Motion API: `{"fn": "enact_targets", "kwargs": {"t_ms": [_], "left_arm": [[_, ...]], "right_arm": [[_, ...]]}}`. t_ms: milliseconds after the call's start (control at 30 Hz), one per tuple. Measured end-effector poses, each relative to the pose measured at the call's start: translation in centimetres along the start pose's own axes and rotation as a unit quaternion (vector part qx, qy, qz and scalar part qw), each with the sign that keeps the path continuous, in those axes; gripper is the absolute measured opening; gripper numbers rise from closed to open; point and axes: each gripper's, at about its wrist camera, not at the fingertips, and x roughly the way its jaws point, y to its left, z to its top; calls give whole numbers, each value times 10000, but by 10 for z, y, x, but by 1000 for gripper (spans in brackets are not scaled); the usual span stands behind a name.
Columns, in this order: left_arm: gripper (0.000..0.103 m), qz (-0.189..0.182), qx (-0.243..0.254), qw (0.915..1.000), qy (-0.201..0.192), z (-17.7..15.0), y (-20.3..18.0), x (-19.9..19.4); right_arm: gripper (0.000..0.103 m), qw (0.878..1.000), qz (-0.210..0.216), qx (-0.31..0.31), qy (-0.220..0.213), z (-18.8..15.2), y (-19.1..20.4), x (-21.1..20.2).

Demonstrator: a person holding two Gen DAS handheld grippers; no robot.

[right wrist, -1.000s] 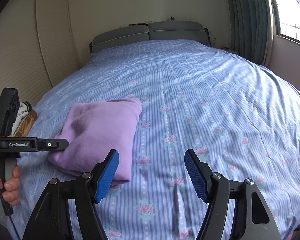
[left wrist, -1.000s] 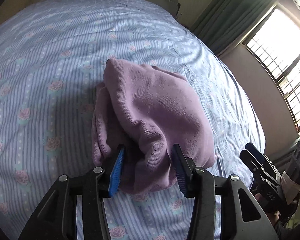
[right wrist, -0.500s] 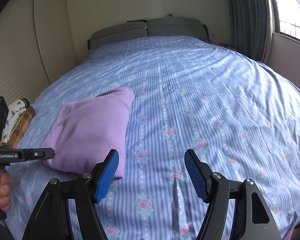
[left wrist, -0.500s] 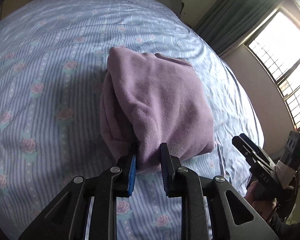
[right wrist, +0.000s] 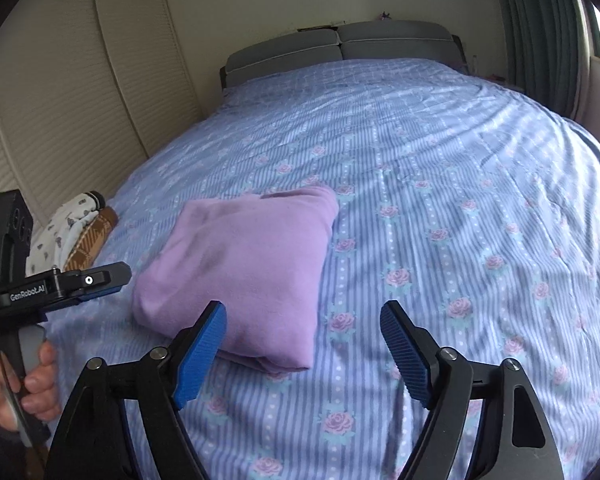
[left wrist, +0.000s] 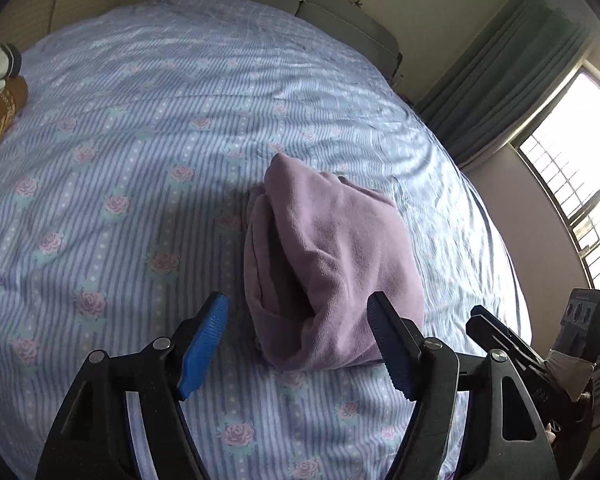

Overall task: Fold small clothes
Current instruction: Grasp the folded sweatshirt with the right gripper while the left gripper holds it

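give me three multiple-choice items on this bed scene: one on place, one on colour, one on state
1. Where is the folded garment?
A. on the bed
B. on the floor
C. on the headboard

2. What colour is it?
A. green
B. lilac
C. white

3. How is the left claw?
A. clamped on the garment
B. open, pads clear of the garment
C. out of view

Answers:
1 A, it lies on the striped cover.
2 B, lilac in both views.
3 B, its jaws have just opened and neither pad presses the cloth.

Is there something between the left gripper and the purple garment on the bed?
Nothing visible. The left gripper, whose jaws have just been opening, is open, facing the near end of the folded purple garment; only bare bedsheet lies between.
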Motion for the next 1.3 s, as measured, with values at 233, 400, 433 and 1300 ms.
{"fn": "enact_targets", "kwargs": {"t_ms": [233,400,433,1300], "left_arm": [[71,-222,-685,9968,358,1,22,38],[72,-330,-707,9962,393,-3,22,48],[72,-336,-693,9962,397,-3,21,50],[51,-960,-1012,9896,359,-19,42,69]], "right_arm": [[86,9910,859,747,706,31,-33,53],[86,9805,1177,1054,1168,36,-52,86],[86,9788,1216,1082,1242,36,-54,91],[85,9319,2424,1711,2086,31,-33,169]]}}
